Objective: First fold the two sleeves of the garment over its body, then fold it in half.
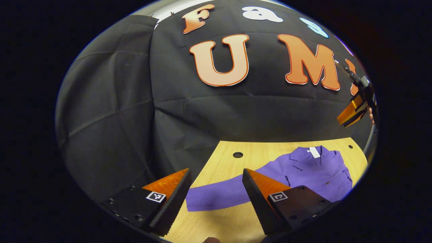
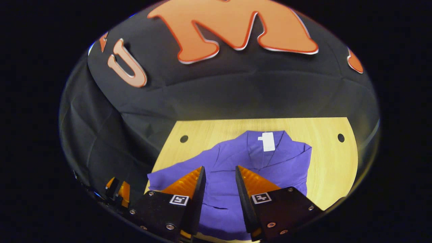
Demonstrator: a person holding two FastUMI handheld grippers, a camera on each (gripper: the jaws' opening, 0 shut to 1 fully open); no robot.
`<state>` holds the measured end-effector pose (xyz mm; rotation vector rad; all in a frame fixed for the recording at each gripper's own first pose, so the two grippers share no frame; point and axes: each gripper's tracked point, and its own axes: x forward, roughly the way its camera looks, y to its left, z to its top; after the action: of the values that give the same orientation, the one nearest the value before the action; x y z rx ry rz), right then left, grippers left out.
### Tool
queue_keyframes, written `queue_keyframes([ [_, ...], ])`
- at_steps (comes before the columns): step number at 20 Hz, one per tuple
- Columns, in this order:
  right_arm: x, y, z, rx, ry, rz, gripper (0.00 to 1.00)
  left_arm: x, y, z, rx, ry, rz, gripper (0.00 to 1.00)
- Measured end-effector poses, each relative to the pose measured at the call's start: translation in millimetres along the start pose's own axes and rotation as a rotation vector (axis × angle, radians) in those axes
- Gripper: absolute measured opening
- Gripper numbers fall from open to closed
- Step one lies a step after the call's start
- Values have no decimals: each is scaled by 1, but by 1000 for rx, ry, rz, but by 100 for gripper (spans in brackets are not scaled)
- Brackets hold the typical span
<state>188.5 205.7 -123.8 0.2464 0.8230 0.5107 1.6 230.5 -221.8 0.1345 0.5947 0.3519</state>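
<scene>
A black cloth wall point(image 1: 111, 111), creased and hung in panels, closes off the back and side of the booth, meeting the far edge of a pale wooden table point(image 1: 229, 216) with a fine straight grain. Round holes point(image 1: 238, 155) are drilled through the tabletop near its far edge; the right gripper view shows one toward each far corner, either side of the garment's collar.

On the table lies a purple garment point(image 2: 222, 162), spread flat with its collar toward the wall. In the right gripper view one sleeve point(image 2: 172, 173) stretches out toward the table's left edge, while the other side of the garment ends in a straight folded edge close to the body. In the left gripper view the outstretched sleeve runs across the wood to a squared-off cuff lying between that gripper's fingers as seen from the camera. A white label point(image 2: 268, 141) sits inside the collar, and small buttons point(image 1: 327, 182) dot the front.

The left gripper point(image 1: 216, 192) hangs above the sleeve end with its fingers set wide apart, nothing between them. The right gripper point(image 2: 220, 189) hovers over the garment's body, its fingers likewise parted and gripping nothing. In the left gripper view the right gripper appears at the far right edge, raised well above the table in front of the wall, with part of a hand point(image 1: 371, 116) behind it.
</scene>
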Motion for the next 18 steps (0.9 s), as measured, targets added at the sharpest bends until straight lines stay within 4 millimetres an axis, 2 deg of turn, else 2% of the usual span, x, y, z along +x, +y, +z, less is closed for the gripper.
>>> queue_keyframes([
  [1,-9,-7,5,5,-41,-1,67,7,1,-2,7,17,1,95],
  [3,-31,-24,14,-4,-117,-29,72,20,2,-13,3,75,-8,95],
  [4,-42,-33,18,-13,-147,-48,80,28,3,-18,2,110,-8,95],
  [6,-64,-47,24,-28,-216,-85,87,41,10,-27,0,163,5,95],
  [8,-85,-60,31,-38,-285,-120,91,52,14,-36,-17,219,8,95],
  [10,-118,-76,31,-55,-351,-163,94,63,18,-50,-40,286,8,95],
  [11,-129,-80,33,-62,-375,-183,95,70,19,-58,-56,320,6,95],
  [18,-190,-104,37,-113,-540,-306,96,107,41,-131,-185,640,-6,96],
])
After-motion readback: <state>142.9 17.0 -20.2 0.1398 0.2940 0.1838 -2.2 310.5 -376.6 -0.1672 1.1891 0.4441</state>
